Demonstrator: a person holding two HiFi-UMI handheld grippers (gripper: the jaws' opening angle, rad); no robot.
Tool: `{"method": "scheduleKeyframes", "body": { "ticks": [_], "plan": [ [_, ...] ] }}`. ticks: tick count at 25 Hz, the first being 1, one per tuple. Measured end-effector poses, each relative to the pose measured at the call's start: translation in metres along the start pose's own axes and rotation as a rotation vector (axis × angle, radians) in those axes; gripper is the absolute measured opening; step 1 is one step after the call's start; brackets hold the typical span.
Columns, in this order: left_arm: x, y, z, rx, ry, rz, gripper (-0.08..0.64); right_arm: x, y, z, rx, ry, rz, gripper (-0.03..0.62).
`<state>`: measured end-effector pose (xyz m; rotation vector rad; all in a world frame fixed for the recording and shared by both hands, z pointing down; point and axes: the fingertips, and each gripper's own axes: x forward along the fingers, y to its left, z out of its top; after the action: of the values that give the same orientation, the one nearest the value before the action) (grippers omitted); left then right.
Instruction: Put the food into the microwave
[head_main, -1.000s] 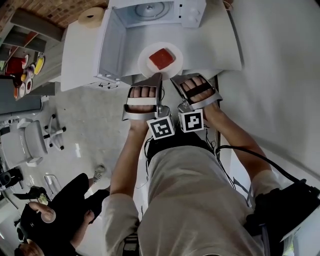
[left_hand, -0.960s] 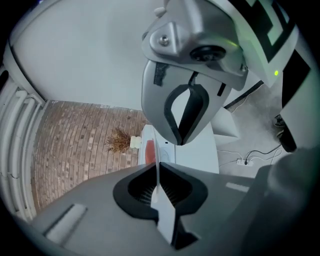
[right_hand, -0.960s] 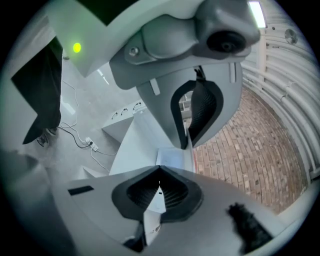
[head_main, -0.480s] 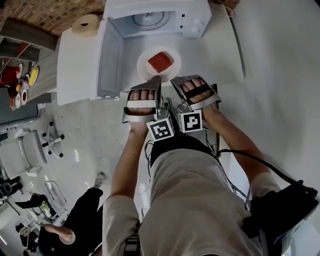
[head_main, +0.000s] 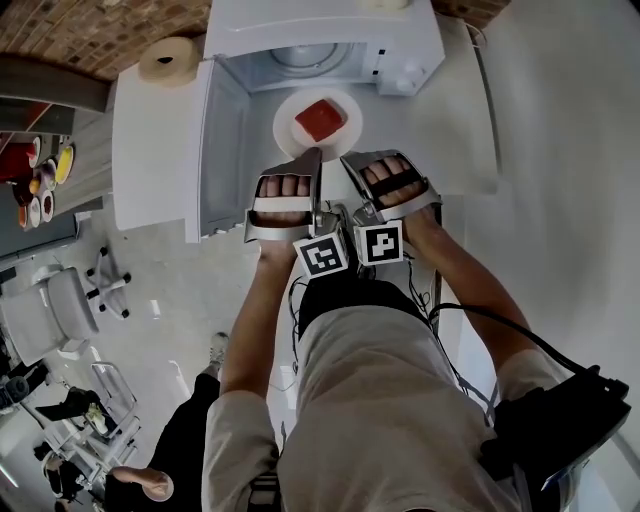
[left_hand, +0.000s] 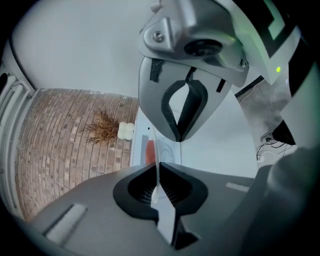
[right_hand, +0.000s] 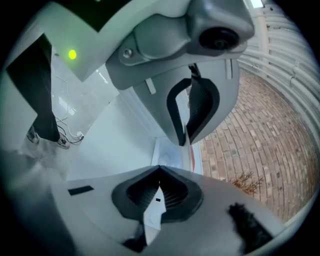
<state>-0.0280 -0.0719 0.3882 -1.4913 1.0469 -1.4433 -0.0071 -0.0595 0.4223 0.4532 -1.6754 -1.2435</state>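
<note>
Here we go: the round white plate (head_main: 290, 108) with the red block of food (head_main: 319, 119) rides in front of the person, carried between two tools. The left gripper (head_main: 314, 154) has its fingers (left_hand: 150, 95) clenched on the plate's near rim, which shows edge-on as a thin pale line in the left gripper view. The right gripper (head_main: 349, 158) has its fingers (right_hand: 227, 95) clamped on the same rim just beside it. And what a change from a second ago! Back then a clear strip of white worktop (head_main: 440, 130) lay between plate and oven. Now the white microwave (head_main: 400, 35) sits lower in the head view, and the plate's far rim is right at the mouth of the cavity (not inside it yet). The door (head_main: 218, 140) hangs open at the left as before, and the glass turntable (head_main: 300, 55) shows inside. The beige roll (head_main: 167, 61) left of the oven has slid down the picture too. The grip looks unchanged, with both tools side by side under the plate's near edge.
</note>
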Motion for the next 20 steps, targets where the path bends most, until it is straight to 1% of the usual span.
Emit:
{"method": "scheduleKeyframes", "body": {
  "ticks": [3,7,11,14,20],
  "plan": [
    [0.020,-0.004,-0.004,-0.004,0.001,-0.003,0.026,0.017,0.001,-0.006,0.005,0.003,0.008,0.008],
    [0.041,-0.009,-0.012,0.014,0.007,-0.014,0.026,0.037,0.001,-0.013,0.031,0.008,0.018,0.008],
    [0.058,-0.018,-0.018,0.010,0.011,-0.034,0.026,0.054,0.007,-0.020,0.053,0.018,0.048,0.008],
    [0.073,-0.024,-0.024,-0.001,0.015,-0.045,0.029,0.069,0.014,-0.023,0.050,0.021,0.066,0.008],
    [0.104,-0.029,-0.035,0.006,0.010,-0.056,0.029,0.098,0.008,-0.026,0.043,0.031,0.057,0.008]
  ]
}}
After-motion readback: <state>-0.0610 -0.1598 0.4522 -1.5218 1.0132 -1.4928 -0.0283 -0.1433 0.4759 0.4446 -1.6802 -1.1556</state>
